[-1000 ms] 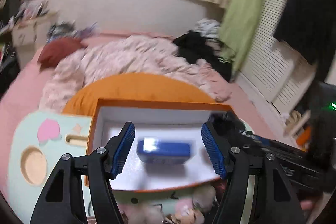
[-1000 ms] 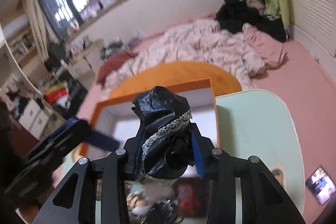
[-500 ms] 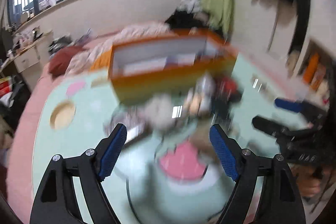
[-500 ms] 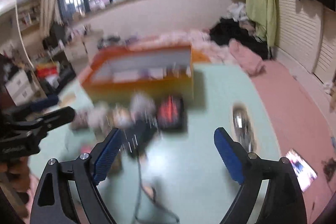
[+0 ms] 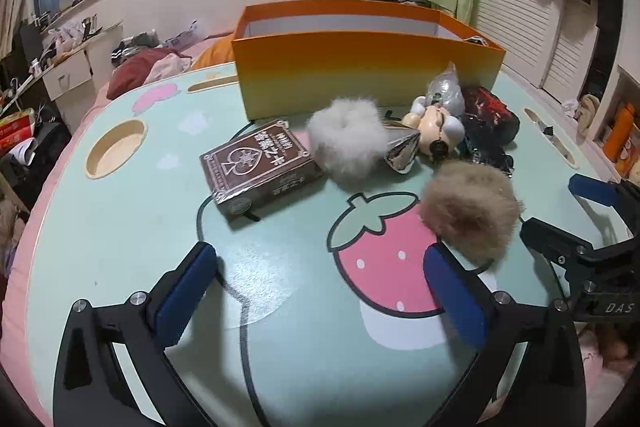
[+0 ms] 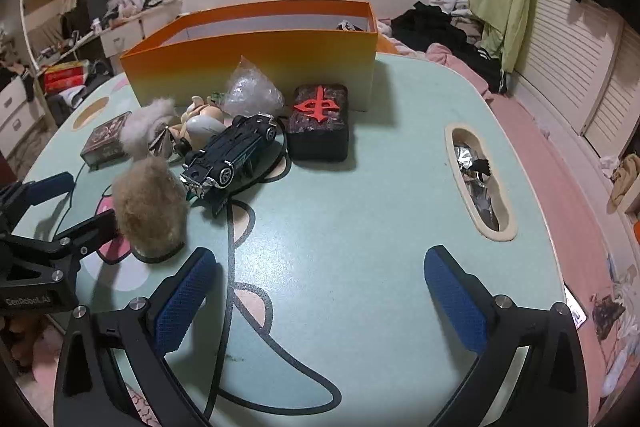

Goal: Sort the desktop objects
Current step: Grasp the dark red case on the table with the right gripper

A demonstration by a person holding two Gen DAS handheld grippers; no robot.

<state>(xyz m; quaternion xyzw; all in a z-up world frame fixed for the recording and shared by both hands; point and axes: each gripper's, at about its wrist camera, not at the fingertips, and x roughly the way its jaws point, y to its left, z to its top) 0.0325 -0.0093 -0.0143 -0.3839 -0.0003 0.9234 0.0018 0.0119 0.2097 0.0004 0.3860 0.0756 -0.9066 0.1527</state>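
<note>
An orange box (image 5: pixel 360 67) stands at the back of the mint table (image 5: pixel 120 247); it also shows in the right wrist view (image 6: pixel 248 63). In front of it lie a brown card box (image 5: pixel 260 167), a white pompom (image 5: pixel 348 143), a tan pompom (image 5: pixel 472 215), a small figurine (image 5: pixel 436 131), a dark toy car (image 6: pixel 232 155) and a black mahjong-tile block (image 6: pixel 320 123). My left gripper (image 5: pixel 320 291) is open and empty, low over the strawberry print. My right gripper (image 6: pixel 320 295) is open and empty, near the table's front.
A crinkled plastic bag (image 6: pixel 252 93) sits against the box. A slot in the table (image 6: pixel 480 179) at the right holds foil scraps. A round recess (image 5: pixel 116 147) lies at the left. A bed with clothes is behind the table.
Both grippers have pulled back from over the box to low over the table's front. The right gripper has let go of the black bundle it held; both are empty now.
</note>
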